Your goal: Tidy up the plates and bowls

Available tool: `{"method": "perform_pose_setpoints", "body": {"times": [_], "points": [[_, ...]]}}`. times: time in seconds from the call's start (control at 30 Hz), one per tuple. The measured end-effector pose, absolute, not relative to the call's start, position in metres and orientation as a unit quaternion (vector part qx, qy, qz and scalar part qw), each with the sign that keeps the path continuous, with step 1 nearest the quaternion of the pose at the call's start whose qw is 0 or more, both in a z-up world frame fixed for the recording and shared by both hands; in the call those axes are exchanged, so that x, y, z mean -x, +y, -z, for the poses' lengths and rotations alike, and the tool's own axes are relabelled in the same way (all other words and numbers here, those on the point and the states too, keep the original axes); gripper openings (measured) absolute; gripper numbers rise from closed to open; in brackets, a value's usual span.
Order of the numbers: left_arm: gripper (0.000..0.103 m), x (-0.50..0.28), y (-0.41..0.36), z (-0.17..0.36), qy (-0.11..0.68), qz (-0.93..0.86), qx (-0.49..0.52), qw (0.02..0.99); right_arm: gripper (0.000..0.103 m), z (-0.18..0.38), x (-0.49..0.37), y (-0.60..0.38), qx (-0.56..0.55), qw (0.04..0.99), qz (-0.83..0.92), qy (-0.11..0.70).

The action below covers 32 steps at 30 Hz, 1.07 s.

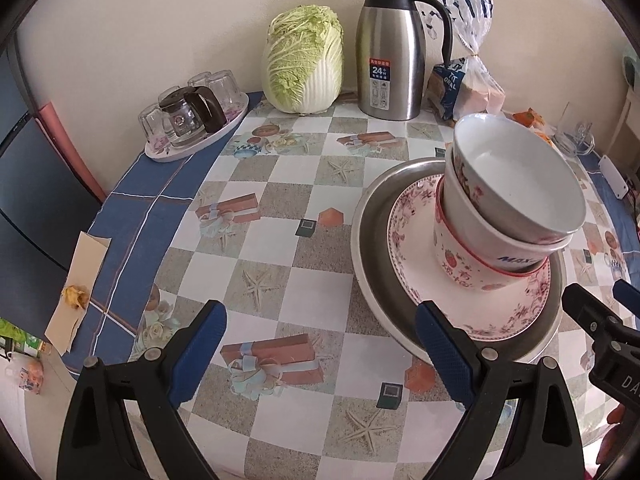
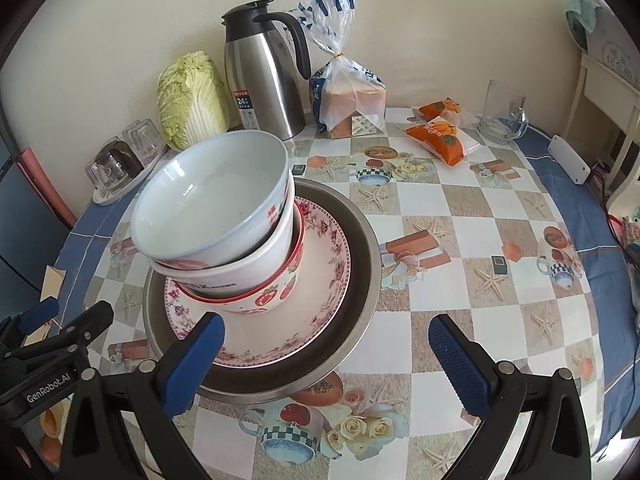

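While your left gripper (image 1: 320, 344) hangs with its jaws spread wide and nothing between them, the stack of dishes sits ahead and to its right, with its right finger (image 1: 444, 352) over the near rim of the metal tray (image 1: 364, 240). Your right gripper (image 2: 326, 356) is likewise released and empty, the stack ahead to its left. Count one metal tray flat on the table (image 2: 460, 232), one flowered plate (image 2: 328, 280) inside it, and three bowls nested mouth-up: a strawberry bowl (image 2: 276, 296) lowest, a white bowl (image 2: 256, 268) in the middle, and the top bowl (image 2: 208, 204), which leans, its mouth tipped toward the right gripper's side.
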<state>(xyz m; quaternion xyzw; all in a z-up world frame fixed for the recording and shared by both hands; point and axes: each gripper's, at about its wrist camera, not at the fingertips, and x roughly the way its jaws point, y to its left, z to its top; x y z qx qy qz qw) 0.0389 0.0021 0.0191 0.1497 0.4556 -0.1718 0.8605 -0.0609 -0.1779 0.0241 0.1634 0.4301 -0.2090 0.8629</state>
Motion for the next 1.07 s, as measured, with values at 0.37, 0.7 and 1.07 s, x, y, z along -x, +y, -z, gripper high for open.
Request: {"method": "perform_pose_setpoints", "body": {"times": [0.37,0.7,1.07], "points": [[0.095,-0.039,0.002,-0.004,0.473,0.181,-0.16,0.847,0.103,-0.014,0.063,-0.169,-0.152,0.856,0.21,0.448],[0.095,-0.042,0.004,0.005,0.481,0.185,-0.167,0.84,0.103,-0.007,0.061,-0.164,-0.141,0.849,0.211,0.463],[0.095,-0.044,0.006,0.009,0.484,0.19,-0.163,0.838,0.103,-0.002,0.057,-0.164,-0.136,0.844,0.209,0.474]]}}
